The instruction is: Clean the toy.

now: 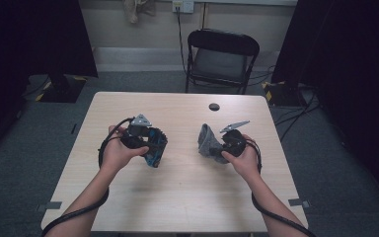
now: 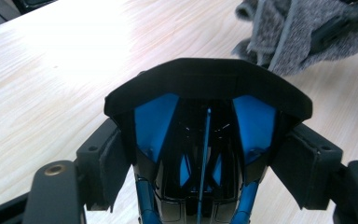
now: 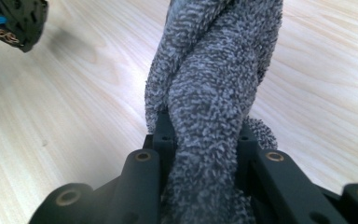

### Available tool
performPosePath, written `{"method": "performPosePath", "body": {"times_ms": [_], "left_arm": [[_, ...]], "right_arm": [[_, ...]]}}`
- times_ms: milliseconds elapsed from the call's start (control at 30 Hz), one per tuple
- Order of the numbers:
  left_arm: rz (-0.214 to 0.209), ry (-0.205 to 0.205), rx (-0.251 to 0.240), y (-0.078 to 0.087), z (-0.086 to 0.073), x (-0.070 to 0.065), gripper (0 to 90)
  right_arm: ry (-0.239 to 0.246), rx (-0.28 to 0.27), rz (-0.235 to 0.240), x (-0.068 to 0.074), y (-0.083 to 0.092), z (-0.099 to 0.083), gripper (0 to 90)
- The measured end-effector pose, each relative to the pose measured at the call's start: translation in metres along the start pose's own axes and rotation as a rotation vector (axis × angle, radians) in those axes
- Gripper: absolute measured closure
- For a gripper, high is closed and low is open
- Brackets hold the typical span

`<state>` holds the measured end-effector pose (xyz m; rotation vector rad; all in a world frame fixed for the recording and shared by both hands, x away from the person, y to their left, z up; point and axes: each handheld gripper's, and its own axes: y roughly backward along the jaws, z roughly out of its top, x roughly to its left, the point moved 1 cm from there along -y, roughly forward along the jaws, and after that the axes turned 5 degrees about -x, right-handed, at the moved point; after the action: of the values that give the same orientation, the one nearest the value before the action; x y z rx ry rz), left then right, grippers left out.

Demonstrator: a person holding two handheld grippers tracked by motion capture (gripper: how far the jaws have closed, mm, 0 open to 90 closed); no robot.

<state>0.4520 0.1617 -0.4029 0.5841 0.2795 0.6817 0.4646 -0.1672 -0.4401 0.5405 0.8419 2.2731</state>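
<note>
My left gripper is shut on a black and blue plastic object, held over the left-middle of the wooden table. In the left gripper view its pads press the sides of the object, whose blue panels face the camera. My right gripper is shut on a grey terry cloth at the right-middle of the table. In the right gripper view the twisted cloth rises from between the jaws of that gripper. The cloth also hangs at the top right of the left gripper view.
A small dark round spot marks the table near its far edge. A black folding chair stands beyond the table. Black curtains flank both sides, and cables lie on the floor at the right.
</note>
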Motion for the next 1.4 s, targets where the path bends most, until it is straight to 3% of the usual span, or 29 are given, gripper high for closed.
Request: {"method": "performPosePath", "body": {"times_ms": [533, 867, 1000, 1167, 1400], "left_arm": [[0.051, 0.042, 0.028, 0.018, -0.025, 0.023, 25.3], [0.067, 0.067, 0.055, 0.026, -0.029, 0.036, 25.3], [0.071, 0.066, 0.059, 0.023, -0.028, 0.039, 25.3], [0.073, 0.098, 0.039, 0.014, -0.029, 0.042, 25.3], [0.081, 0.080, 0.057, -0.005, -0.027, 0.041, 25.3]], "right_arm": [[-0.059, -0.005, -0.059, -0.024, 0.011, -0.011, 71.2], [-0.089, -0.010, -0.089, -0.034, 0.013, -0.017, 71.1], [-0.094, -0.008, -0.099, -0.037, 0.014, -0.019, 71.0], [-0.105, -0.006, -0.112, -0.041, 0.015, -0.021, 70.8], [-0.132, -0.021, -0.116, -0.047, 0.015, -0.025, 70.1]]}}
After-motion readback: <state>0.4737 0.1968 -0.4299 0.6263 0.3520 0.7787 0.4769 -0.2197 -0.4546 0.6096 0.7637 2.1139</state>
